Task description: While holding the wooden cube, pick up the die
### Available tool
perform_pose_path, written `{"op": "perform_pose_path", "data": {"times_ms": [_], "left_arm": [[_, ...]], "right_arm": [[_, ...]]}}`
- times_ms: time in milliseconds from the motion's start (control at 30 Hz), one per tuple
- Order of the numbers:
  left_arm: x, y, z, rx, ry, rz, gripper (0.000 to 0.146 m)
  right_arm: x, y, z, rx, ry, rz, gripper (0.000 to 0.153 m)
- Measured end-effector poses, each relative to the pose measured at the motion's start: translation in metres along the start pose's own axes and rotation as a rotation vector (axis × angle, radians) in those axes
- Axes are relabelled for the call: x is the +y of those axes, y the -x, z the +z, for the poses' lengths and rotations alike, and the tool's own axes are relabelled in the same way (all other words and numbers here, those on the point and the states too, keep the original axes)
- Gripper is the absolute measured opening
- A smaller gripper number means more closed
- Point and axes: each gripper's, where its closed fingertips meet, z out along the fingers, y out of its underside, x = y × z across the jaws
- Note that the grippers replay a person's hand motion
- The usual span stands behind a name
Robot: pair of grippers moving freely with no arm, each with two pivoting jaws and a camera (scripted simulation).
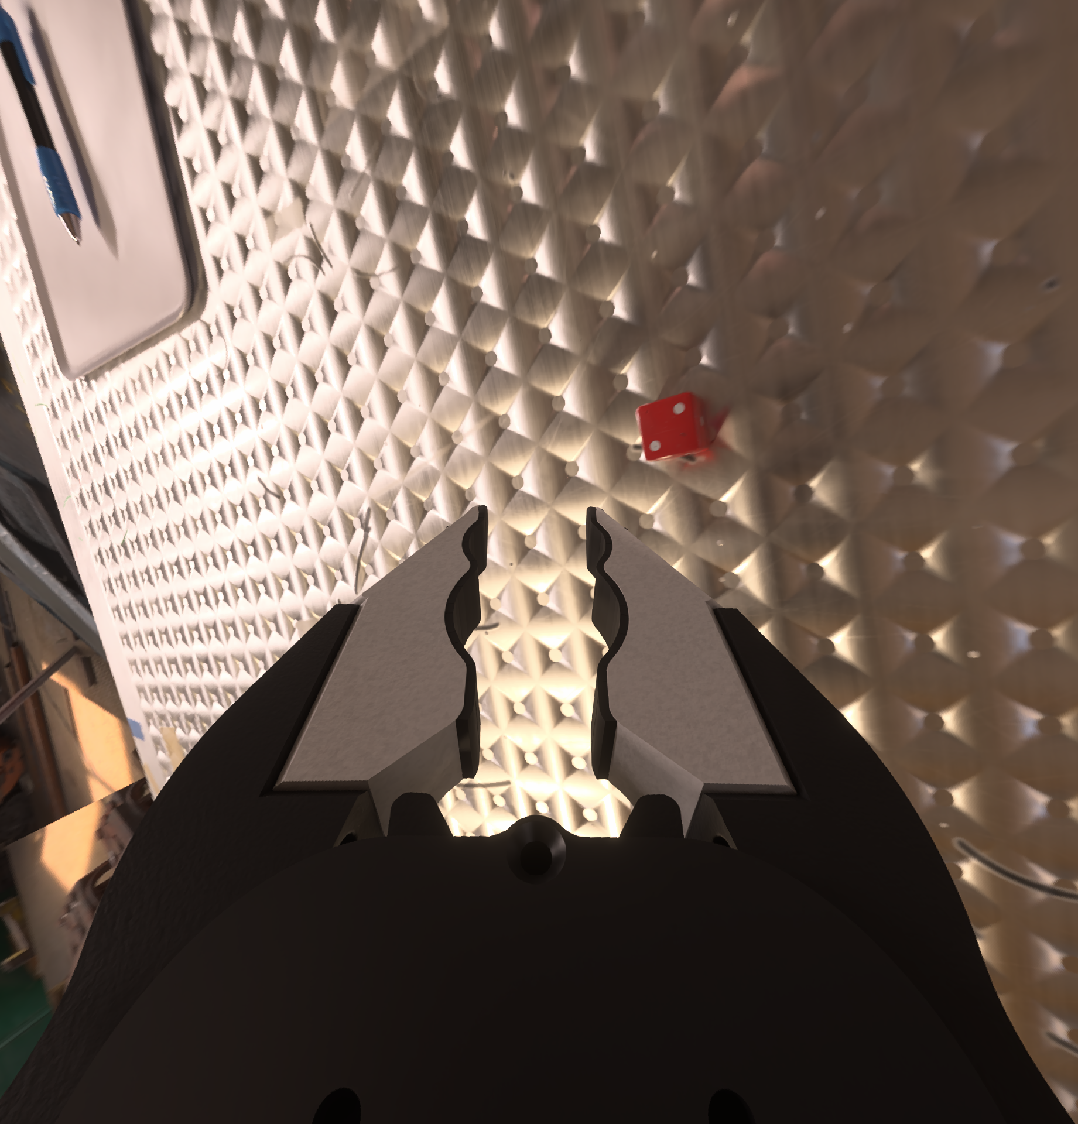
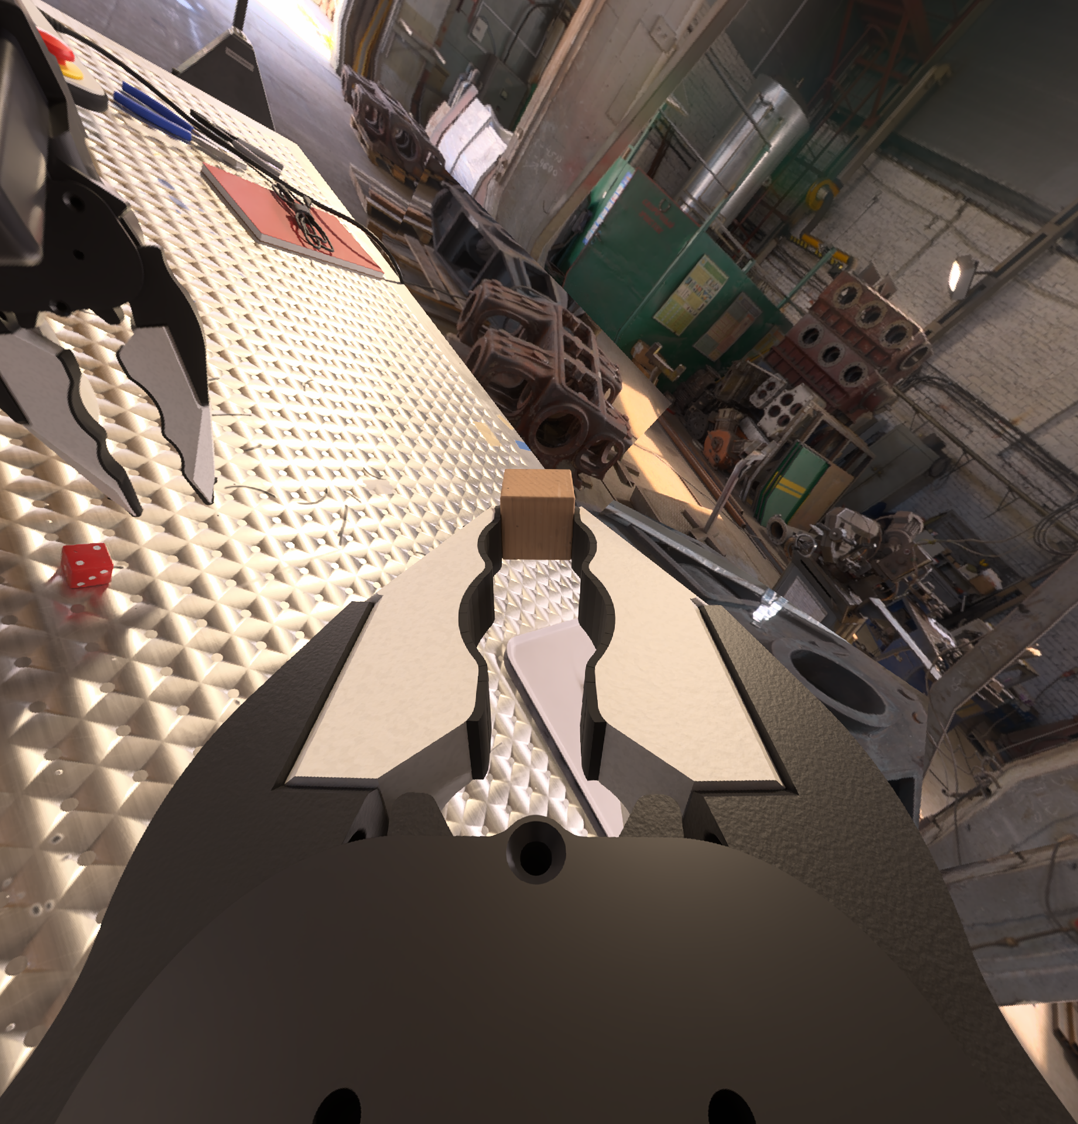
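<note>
Wooden cube (image 2: 537, 514) is clamped between the fingertips of the right tongs (image 2: 537, 517), raised clear of the bench (image 2: 341, 377), with a white tray (image 2: 551, 675) visible on the surface below through the finger gap. Left tongs (image 1: 536, 517) stand partly open with nothing between the fingers, tips angled down toward the bench and above it. Red die (image 1: 670, 426) rests on the bench just ahead of the left tongs and to their right, not between the fingers and not touched. Bench surface is bright patterned metal with rows of small holes. Farther off lie a blue-and-black pen (image 1: 37, 121) on a tray, a red pad (image 2: 293, 216) with a black cable, and blue-handled tools (image 2: 153, 112). Beyond the bench edge is a workshop with green cabinets (image 2: 664, 280) and rusty castings (image 2: 542, 371).
</note>
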Motion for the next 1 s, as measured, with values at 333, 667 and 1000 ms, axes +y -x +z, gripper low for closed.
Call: {"op": "perform_pose_path", "data": {"times_ms": [333, 667, 1000], "left_arm": [[-0.032, -0.061, -0.040, 0.332, -0.181, -0.179, 0.032], [0.022, -0.125, -0.059, 0.369, 0.071, -0.056, 0.000], [-0.027, -0.094, -0.033, 0.260, -0.179, -0.448, 0.028]], "right_arm": [[0.004, -0.006, -0.002, 0.011, -0.002, 0.018, 0.021], [-0.001, 0.002, -0.001, -0.001, 0.005, -0.003, 0.021], [0.000, 0.006, 0.004, -0.010, 0.012, -0.003, 0.021]]}}
